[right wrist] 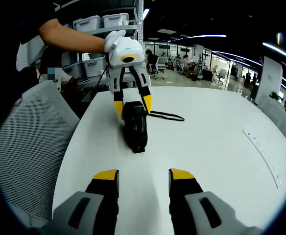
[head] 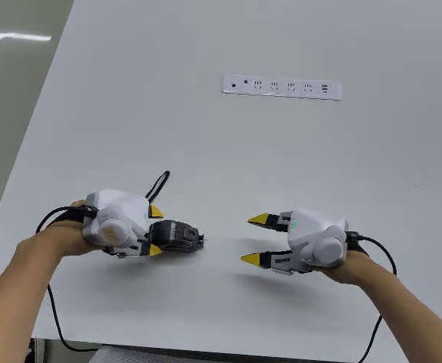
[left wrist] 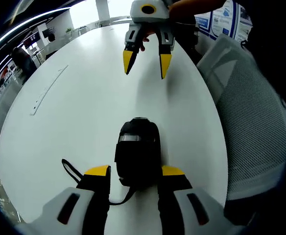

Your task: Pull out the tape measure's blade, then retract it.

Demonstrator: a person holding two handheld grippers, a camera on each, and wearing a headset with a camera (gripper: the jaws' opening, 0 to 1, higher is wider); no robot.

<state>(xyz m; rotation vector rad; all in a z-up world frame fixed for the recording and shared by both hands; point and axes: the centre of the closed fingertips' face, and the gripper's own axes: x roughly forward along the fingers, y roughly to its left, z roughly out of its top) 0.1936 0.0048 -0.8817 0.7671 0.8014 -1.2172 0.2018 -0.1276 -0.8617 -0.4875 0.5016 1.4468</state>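
A black tape measure (head: 175, 235) rests on the white table, its blade fully inside the case. My left gripper (head: 154, 230) is shut on the rear of the tape measure (left wrist: 137, 152), a yellow-tipped finger pressed to each side. Its black wrist strap (head: 158, 184) trails back over the table. My right gripper (head: 256, 240) hovers open a short way to the right, jaws pointing at the tape measure (right wrist: 134, 123) with nothing between them. In the left gripper view the right gripper (left wrist: 145, 59) faces me across bare table. In the right gripper view the left gripper (right wrist: 131, 106) straddles the case.
A white power strip (head: 281, 86) lies flat near the table's far side. Black cables run from both grippers off the near edge (head: 206, 349). A mesh chair back (right wrist: 25, 161) stands beside the table.
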